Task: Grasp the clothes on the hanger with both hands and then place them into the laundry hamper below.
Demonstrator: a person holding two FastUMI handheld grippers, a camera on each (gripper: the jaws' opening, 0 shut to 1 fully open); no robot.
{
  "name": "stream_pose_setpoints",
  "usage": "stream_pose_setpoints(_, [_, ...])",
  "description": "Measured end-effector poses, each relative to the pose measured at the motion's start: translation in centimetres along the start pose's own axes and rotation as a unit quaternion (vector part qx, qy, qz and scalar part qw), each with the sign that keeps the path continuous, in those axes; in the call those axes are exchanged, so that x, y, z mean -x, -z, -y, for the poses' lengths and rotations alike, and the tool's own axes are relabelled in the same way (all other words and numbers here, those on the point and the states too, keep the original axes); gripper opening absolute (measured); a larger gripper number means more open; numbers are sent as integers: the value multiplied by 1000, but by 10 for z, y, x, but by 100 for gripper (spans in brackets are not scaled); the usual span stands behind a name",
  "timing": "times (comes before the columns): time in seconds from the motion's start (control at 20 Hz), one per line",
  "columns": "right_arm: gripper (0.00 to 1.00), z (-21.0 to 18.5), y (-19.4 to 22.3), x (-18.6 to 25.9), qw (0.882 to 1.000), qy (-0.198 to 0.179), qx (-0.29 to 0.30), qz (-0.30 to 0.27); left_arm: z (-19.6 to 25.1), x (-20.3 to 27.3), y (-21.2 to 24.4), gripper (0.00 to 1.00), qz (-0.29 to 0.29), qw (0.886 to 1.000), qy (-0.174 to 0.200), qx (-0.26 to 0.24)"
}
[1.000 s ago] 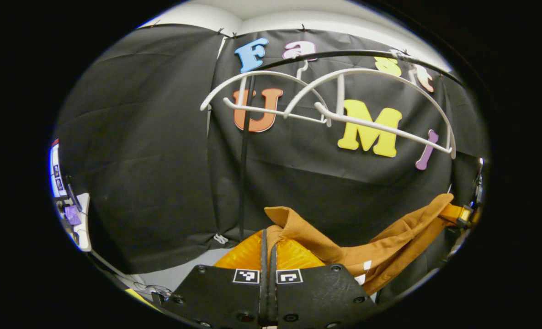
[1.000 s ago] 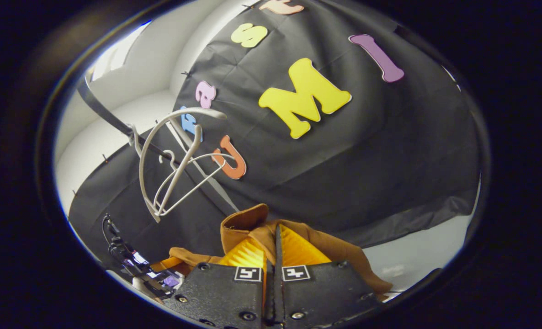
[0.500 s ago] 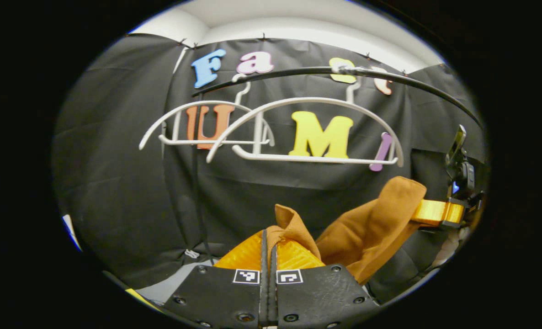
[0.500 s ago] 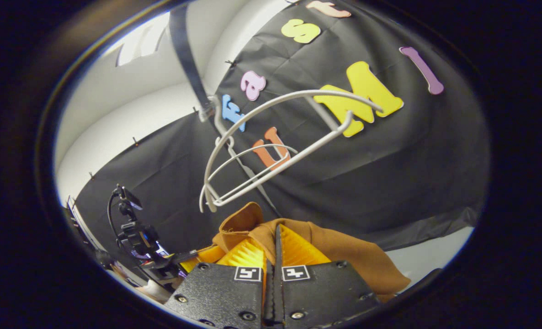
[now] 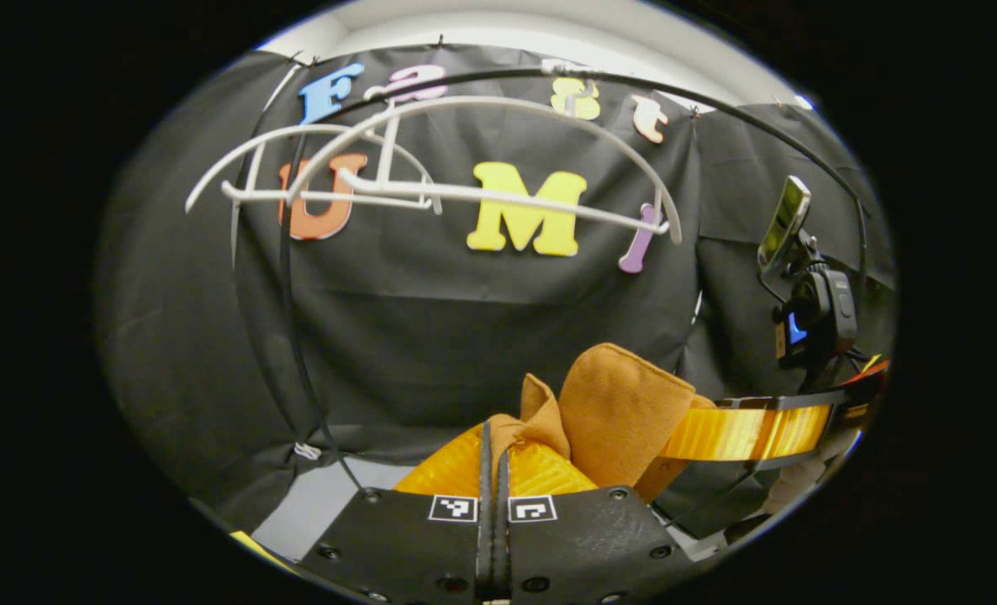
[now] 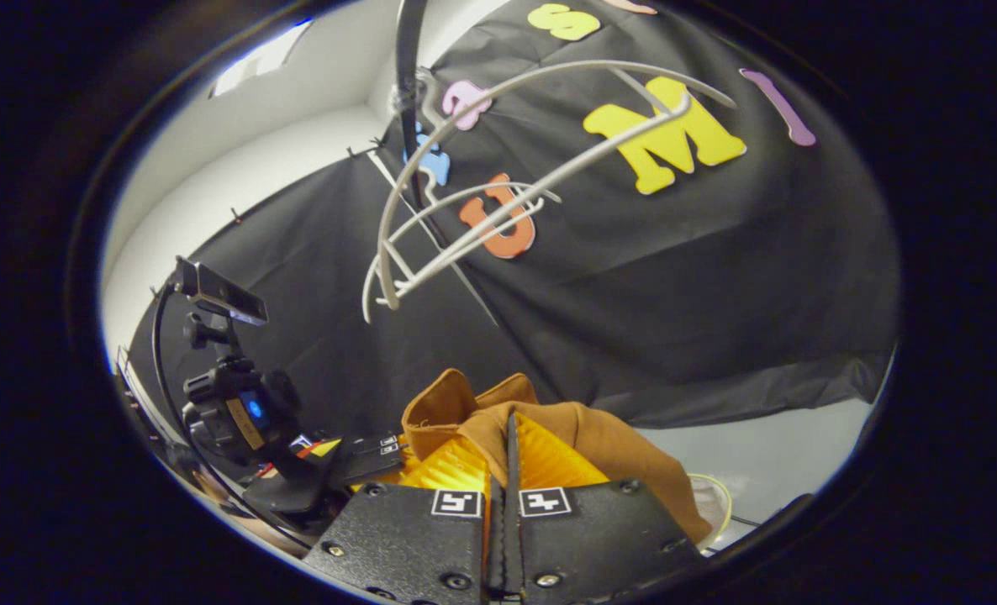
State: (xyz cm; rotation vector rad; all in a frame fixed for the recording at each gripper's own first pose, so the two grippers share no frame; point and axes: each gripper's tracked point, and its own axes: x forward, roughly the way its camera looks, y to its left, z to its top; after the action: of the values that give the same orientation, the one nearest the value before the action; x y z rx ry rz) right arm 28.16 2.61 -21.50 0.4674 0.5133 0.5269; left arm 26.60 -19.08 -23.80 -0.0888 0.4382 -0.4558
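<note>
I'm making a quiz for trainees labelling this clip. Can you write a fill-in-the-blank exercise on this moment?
1. The brown garment is held by ____ hand-held grippers.
2. The left hand-held gripper is ____ on the cloth.
3. The two white hangers on the black rail are ____.
4. The hangers are ____ the garment.

Missing words: both; shut; bare; above

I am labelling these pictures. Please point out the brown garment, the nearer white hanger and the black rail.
brown garment [image 5: 620,403], left gripper view, on its raised fold.
nearer white hanger [image 5: 498,196], left gripper view, on its lower bar.
black rail [image 6: 407,50], right gripper view, above the hooks.
</note>
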Motion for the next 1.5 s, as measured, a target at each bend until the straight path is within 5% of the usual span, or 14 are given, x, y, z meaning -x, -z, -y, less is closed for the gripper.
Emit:
stream_pose_setpoints(0.35, [4, 75, 100, -13, 989, 101, -13, -104, 9, -48, 122, 0, -103, 993, 18, 47])
stream_pose_setpoints(0.4, [4, 86, 118, -14, 985, 118, -10, -123, 14, -56, 138, 5, -121, 991, 15, 47])
stream_pose_setpoints(0.6, [4, 118, 173, -17, 965, 172, -16, -196, 28, -70, 186, 0, -196, 978, -2, 66])
stream_pose_setpoints(0.9, [4, 126, 201, 6, 927, 237, -22, -288, 33, -43, 232, 0, -294, 954, -26, 56])
stream_pose_setpoints(1.25, [4, 128, 186, 4, 920, 259, 6, -295, 16, -27, 248, 2, -326, 943, -57, 44])
stream_pose_setpoints(1.3, [4, 126, 185, 4, 921, 256, 9, -292, 11, -29, 241, 6, -320, 944, -61, 45])
stream_pose_setpoints(1.35, [5, 126, 187, 3, 923, 252, 9, -291, 10, -26, 240, 21, -315, 946, -59, 50])
stream_pose_setpoints(1.5, [10, 122, 187, -1, 930, 242, 9, -275, 4, -17, 241, 79, -310, 947, -62, 51])
